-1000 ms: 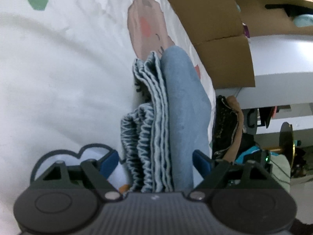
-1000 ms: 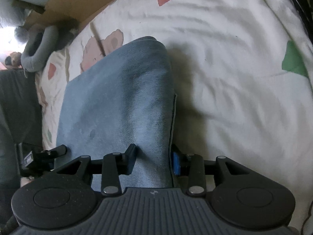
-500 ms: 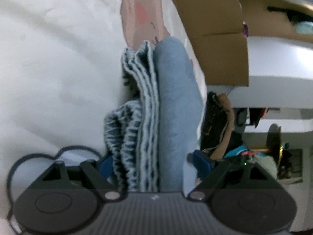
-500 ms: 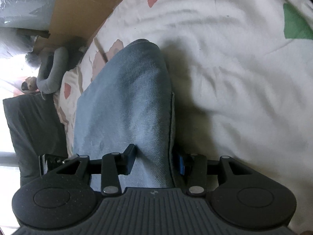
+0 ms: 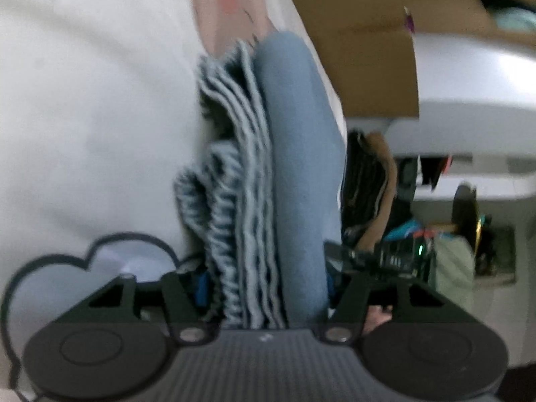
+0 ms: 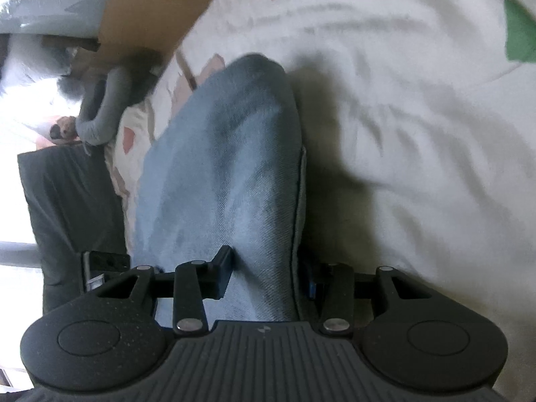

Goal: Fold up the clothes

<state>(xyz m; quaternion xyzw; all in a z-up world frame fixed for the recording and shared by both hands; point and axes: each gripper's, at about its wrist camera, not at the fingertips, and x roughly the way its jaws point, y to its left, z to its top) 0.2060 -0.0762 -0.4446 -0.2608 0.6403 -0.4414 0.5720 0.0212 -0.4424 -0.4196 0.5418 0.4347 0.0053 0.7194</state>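
Folded blue denim garment [image 5: 298, 167], stacked in several layers on a white printed bedsheet [image 5: 83, 117], frayed pale edges [image 5: 241, 184] of the layers fanned out on the left side of the bundle in the left wrist view. Left gripper [image 5: 264, 284] straddling the near end of the stack, jaws closing, the whole thickness of the bundle between them; blue pads close against the cloth on both sides, firm pressing hard to judge through the blur. Same garment [image 6: 227, 174] in the right wrist view, smooth face uppermost, a rounded fold at its far end, a stitched edge down its right side. Right gripper [image 6: 264, 268] clamped on the near end of the cloth, left finger [image 6: 222, 264] dug into the denim face, the other finger tight against the stitched edge. Sheet [image 6: 418, 134] creased beside the garment, with a green patch [image 6: 519, 33] and pink patches printed on it. Brown cardboard [image 5: 361, 50] past the far edge of the bed in the left wrist view, white furniture and clutter behind it. Cardboard [image 6: 150, 10] again at the top of the right wrist view, a grey curved cushion [image 6: 104, 107] below it, a dark panel [image 6: 73, 207] at the left edge.
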